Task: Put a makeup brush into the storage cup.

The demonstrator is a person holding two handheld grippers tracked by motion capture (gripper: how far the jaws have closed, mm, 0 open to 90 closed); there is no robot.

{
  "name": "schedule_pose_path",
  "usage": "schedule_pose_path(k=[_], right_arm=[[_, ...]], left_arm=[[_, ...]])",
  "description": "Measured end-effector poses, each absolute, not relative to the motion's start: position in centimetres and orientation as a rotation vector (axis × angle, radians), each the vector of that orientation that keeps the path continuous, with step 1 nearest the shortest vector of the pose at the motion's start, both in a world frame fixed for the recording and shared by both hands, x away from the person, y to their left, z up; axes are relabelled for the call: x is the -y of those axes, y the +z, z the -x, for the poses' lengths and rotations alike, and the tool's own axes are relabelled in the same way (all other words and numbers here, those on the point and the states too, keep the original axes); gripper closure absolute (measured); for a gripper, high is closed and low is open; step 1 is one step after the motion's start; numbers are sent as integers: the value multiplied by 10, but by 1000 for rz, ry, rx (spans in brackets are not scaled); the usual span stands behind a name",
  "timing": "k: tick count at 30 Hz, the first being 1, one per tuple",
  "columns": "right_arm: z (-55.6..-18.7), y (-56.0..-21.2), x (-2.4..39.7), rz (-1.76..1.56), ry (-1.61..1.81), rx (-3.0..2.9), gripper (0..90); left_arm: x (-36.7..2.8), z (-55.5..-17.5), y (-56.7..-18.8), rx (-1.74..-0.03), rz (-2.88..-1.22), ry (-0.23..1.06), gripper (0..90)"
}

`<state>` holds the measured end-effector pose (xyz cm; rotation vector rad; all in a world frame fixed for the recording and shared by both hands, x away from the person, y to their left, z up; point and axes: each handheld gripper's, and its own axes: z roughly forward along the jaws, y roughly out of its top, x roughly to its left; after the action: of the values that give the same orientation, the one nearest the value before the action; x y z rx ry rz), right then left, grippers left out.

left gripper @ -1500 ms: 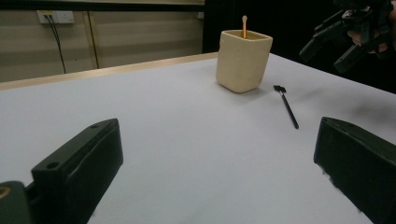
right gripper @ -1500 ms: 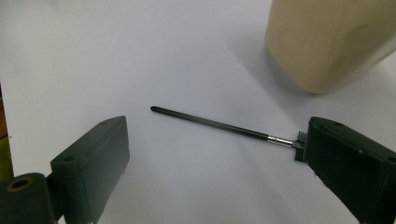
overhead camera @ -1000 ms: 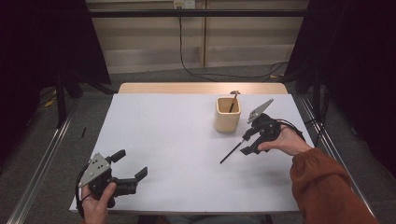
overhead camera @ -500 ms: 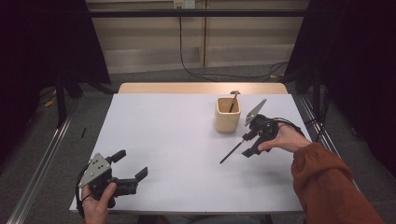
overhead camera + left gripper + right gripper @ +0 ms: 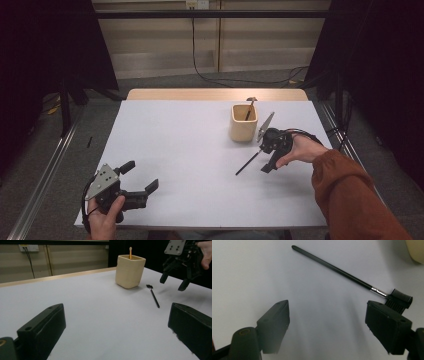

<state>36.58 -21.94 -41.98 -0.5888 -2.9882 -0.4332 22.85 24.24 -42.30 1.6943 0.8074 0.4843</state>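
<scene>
Black and slim, the brush point(image 5: 337, 270) lies flat on the white surface point(image 5: 190, 150) beside the beige cup point(image 5: 244, 123). Right hand-held gripper point(image 5: 269, 156) hovers just over it, jaws wide after narrowing slightly, gripping nothing. Left hand-held gripper point(image 5: 142, 184) rests well apart, open and empty

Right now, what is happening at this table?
A person holds a gripper in each hand. The right gripper, open and just narrowed a little, hovers over a thin black brush lying on the white table beside a beige cup holding another tool. The left gripper waits open near the table's front.
</scene>
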Motion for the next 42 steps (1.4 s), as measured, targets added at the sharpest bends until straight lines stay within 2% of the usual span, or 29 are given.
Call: schedule_pose_path(k=[6, 11, 30, 42], right_arm=[[-374, -425, 212, 539, -399, 2989, 385], [-383, -427, 213, 529, -399, 3009, 438], [-399, -444, 207, 463, -413, 3076, 476], [-405, -443, 200, 420, -381, 3090, 490]], left_arm=[[-242, -229, -423, -811, -1695, 480, 13], [-242, -229, -424, -812, -1695, 478, 13], [-241, -230, -424, -809, -1706, 472, 13], [-242, -230, -424, -809, -1705, 472, 13]])
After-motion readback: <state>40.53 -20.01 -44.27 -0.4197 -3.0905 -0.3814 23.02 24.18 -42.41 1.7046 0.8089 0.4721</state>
